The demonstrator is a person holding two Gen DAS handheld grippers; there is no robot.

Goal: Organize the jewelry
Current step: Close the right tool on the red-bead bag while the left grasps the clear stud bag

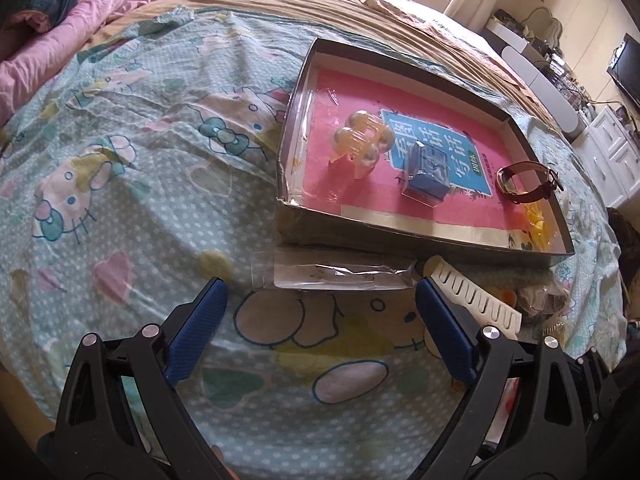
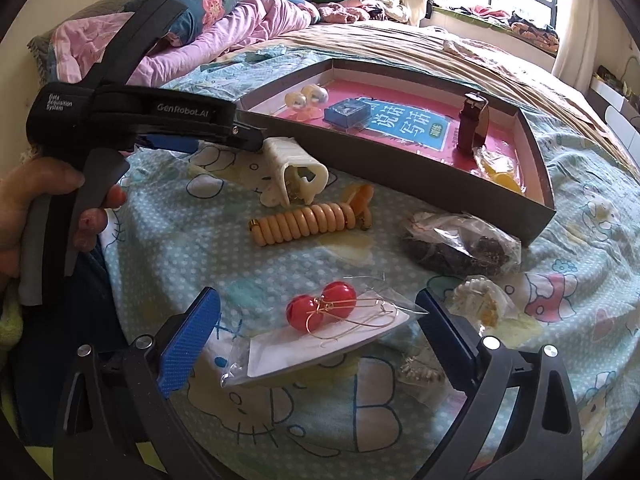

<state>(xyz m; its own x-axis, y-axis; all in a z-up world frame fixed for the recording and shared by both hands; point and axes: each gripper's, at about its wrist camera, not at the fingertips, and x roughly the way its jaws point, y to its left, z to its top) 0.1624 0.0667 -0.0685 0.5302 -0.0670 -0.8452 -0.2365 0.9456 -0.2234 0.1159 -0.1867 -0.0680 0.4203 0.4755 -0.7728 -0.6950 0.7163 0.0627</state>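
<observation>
Bedding printed with cartoon cats covers the bed (image 2: 180, 264) where the jewelry lies. Nearest in the right wrist view, the right gripper (image 2: 318, 322) hangs low over the sheet with its jaws wide apart, empty. Between its blue fingers (image 2: 188, 336) lies a clear packet with red ball earrings (image 2: 320, 312); the gold wire hooks trail right, so the packet's long axis runs left to right. Just right of it sits a small clear pouch (image 2: 480, 300) with yellow pieces.

Farther out, a coiled peach hair tie (image 2: 304, 224) stretches left to right, and a dark beaded piece in a plastic bag (image 2: 460, 248) lies against the near wall of the shallow cardboard tray (image 2: 400, 168). A white hair claw (image 2: 296, 176) sits at the tray's near left corner, touching the tip of the left gripper (image 2: 240, 136), which a bare hand (image 2: 40, 208) holds level, pointing right.

From the left wrist view, the left gripper (image 1: 320, 296) also has its jaws apart, holding nothing. Open sheet spreads to its left. A flat clear packet (image 1: 340, 274) lies just ahead, parallel to the tray's (image 1: 360, 240) near wall. Inside the tray rest a translucent bobble clip (image 1: 360, 140), a small blue box (image 1: 426, 176) and a brown-strapped watch (image 1: 528, 180) on edge near the right wall.
</observation>
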